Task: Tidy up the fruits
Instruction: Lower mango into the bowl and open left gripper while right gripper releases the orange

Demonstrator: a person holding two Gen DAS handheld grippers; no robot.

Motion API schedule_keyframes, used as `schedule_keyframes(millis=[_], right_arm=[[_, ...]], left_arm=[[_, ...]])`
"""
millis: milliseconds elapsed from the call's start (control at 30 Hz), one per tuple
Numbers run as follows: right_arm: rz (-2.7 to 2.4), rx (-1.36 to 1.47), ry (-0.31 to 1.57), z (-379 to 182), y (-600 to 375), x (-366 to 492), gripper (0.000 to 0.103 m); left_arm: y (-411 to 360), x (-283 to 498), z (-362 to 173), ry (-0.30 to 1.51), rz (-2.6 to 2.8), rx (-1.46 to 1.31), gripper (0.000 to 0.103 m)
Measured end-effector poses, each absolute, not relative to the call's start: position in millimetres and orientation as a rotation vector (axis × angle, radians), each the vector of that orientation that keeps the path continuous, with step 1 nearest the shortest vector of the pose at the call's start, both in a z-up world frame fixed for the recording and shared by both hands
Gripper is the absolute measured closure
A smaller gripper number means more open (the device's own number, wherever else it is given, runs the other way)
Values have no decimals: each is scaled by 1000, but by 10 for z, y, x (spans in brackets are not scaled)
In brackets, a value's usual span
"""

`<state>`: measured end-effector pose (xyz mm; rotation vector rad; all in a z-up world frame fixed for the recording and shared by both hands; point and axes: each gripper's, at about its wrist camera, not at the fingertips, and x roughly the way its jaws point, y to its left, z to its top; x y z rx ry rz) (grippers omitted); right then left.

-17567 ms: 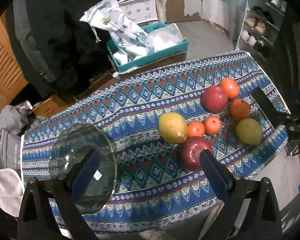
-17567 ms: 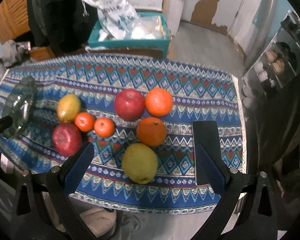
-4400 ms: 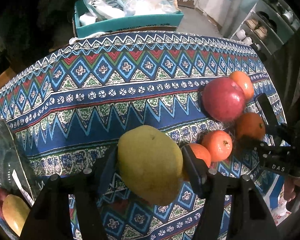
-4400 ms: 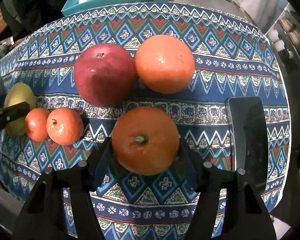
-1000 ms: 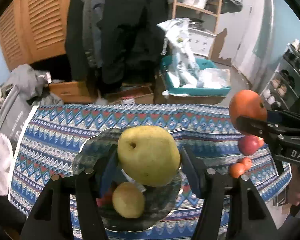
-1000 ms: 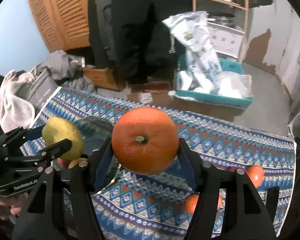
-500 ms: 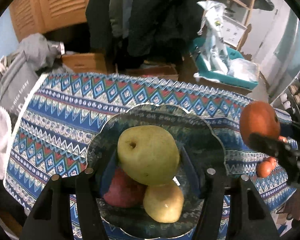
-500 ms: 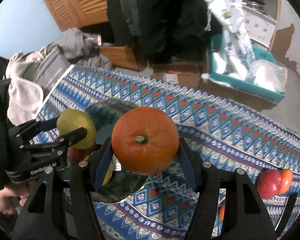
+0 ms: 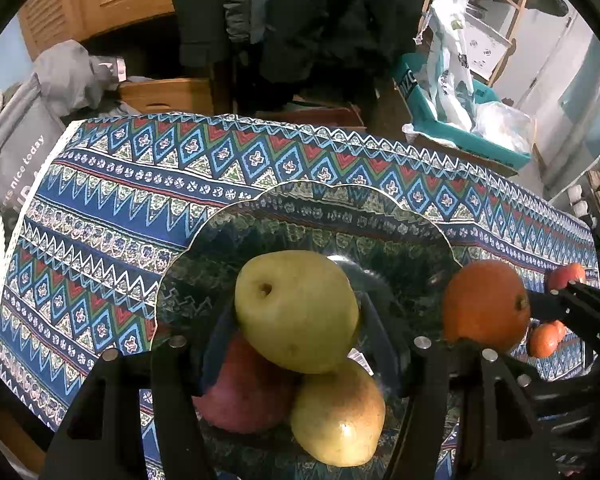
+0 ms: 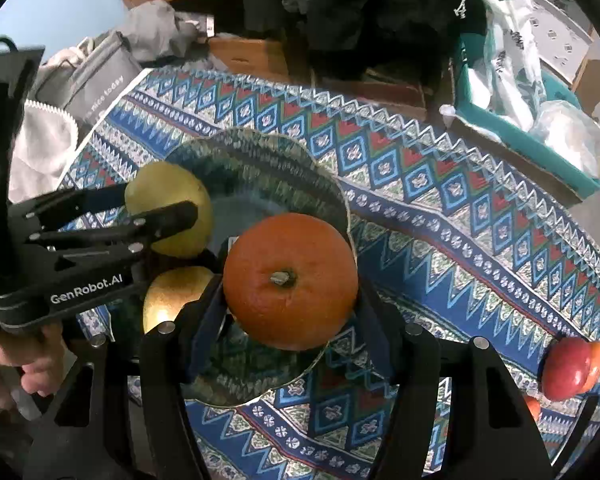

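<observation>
My left gripper (image 9: 296,336) is shut on a yellow-green pear (image 9: 296,312), held just above the glass plate (image 9: 320,216). In the plate lie a red apple (image 9: 240,396) and a second yellow pear (image 9: 340,416). My right gripper (image 10: 290,304) is shut on a large orange (image 10: 290,280), which hangs over the plate's right rim (image 10: 260,148). In the left wrist view that orange (image 9: 484,304) shows at the right. In the right wrist view the left gripper (image 10: 160,208) and its pear (image 10: 168,184) show at the left.
The table wears a blue patterned cloth (image 9: 140,184). A red apple (image 10: 568,368) and small oranges (image 9: 544,338) lie at its right end. Behind the table stand a teal crate with bags (image 9: 460,120), dark coats (image 9: 300,20) and a grey bag (image 9: 16,152). A hand (image 10: 16,364) holds the left gripper.
Both grippers have sunk toward the plate with their fruit. The plate looms larger, and the orange has come in over its right rim.
</observation>
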<state>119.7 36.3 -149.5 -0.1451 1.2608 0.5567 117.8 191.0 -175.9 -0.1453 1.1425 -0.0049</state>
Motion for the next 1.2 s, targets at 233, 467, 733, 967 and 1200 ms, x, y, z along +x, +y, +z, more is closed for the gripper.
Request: schedule_keyframes(millis=[233, 467, 733, 967, 1200], right_arm=[[562, -162, 1290, -1613, 425, 1182, 39], [580, -136, 1285, -1585, 413, 1187, 38], [558, -115, 1229, -1332, 335, 1231, 38], [513, -132, 1145, -1021, 208, 1205, 38], [478, -142, 1063, -663, 84, 1126, 38]], left_arm=[[1892, 1180, -1761, 1140, -1, -135, 39], [1989, 1163, -1703, 1123, 28, -146, 39], [2027, 1061, -1554, 1101, 38, -143, 39], [1989, 956, -1267, 1049, 33, -126, 39], [1889, 849, -961, 993, 3, -115, 39]])
